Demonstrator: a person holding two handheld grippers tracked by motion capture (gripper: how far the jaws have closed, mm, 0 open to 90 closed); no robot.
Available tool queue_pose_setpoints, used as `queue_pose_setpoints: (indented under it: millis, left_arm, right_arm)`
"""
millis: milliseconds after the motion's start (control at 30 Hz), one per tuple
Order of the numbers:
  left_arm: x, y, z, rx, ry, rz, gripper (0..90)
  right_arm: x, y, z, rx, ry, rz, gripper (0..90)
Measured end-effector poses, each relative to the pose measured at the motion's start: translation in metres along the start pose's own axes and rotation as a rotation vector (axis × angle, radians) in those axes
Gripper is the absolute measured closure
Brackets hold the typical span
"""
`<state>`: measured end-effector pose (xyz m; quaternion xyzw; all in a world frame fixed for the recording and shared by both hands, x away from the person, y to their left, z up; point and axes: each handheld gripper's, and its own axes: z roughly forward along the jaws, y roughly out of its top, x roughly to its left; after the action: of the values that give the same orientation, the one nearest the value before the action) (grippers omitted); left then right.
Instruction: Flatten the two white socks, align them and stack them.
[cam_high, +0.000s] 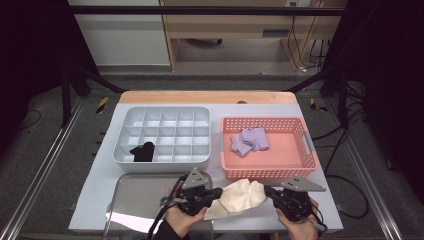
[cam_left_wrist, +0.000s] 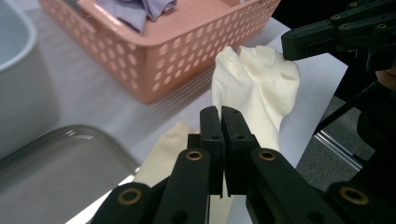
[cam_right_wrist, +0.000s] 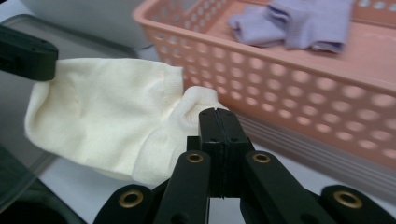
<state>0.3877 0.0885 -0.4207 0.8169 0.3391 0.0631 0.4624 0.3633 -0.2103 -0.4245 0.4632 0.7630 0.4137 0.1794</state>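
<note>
A cream sock (cam_high: 240, 196) is stretched between my two grippers just above the table's front edge, in front of the pink basket (cam_high: 270, 172). My left gripper (cam_high: 219, 192) is shut on its left end, the cloth pinched at the jaw tips (cam_left_wrist: 222, 122). My right gripper (cam_high: 268, 191) is shut on its right end, at the cuff (cam_right_wrist: 217, 122). The cream sock (cam_left_wrist: 254, 88) bunches between them, and the sock (cam_right_wrist: 107, 116) hangs slack in the right gripper view. Purple socks (cam_high: 249, 140) lie in the basket. A black sock (cam_high: 142, 151) sits in a front compartment of the white divided tray (cam_high: 162, 132).
A grey metal tray (cam_high: 145, 200) lies at the front left, under my left hand. The white divided tray stands at the back left, the pink basket (cam_right_wrist: 299, 88) at the back right. A white mat (cam_high: 320, 210) covers the table.
</note>
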Motion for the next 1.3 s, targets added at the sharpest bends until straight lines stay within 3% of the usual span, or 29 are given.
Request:
queue_pose_setpoints:
  millis: [33,167,300,500,733,967,1133,1267,1300]
  left_arm:
    - [0.000,0.000,0.000,0.000,0.000,0.000,87.8]
    - [0.013,-0.014,-0.018,0.025,0.023,-0.001,87.7]
    - [0.022,-0.025,-0.024,0.054,0.027,-0.022,87.7]
    - [0.032,-0.034,-0.017,0.086,0.043,-0.039,87.6]
    - [0.033,-0.043,-0.010,0.123,0.069,-0.023,87.4]
    - [0.033,-0.047,-0.008,0.130,0.082,-0.009,84.9]
    - [0.032,-0.048,-0.012,0.086,0.093,-0.005,64.5]
    - [0.032,-0.049,-0.014,0.076,0.095,-0.008,57.9]
    - [0.031,-0.051,-0.013,0.085,0.091,-0.012,57.5]
  right_arm:
    - [0.000,0.000,0.000,0.000,0.000,0.000,90.0]
    - [0.024,0.004,0.014,0.025,0.060,-0.026,90.0]
    - [0.034,0.003,0.023,0.055,0.085,-0.042,90.0]
    - [0.037,-0.001,0.036,0.102,0.087,-0.043,90.0]
    - [0.038,-0.008,0.048,0.140,0.082,-0.048,90.0]
    - [0.040,-0.014,0.058,0.174,0.083,-0.057,88.2]
    - [0.039,-0.011,0.049,0.113,0.074,-0.065,81.5]
    - [0.042,-0.008,0.044,0.056,0.102,-0.054,81.6]
    - [0.047,-0.007,0.044,0.036,0.146,-0.054,83.8]
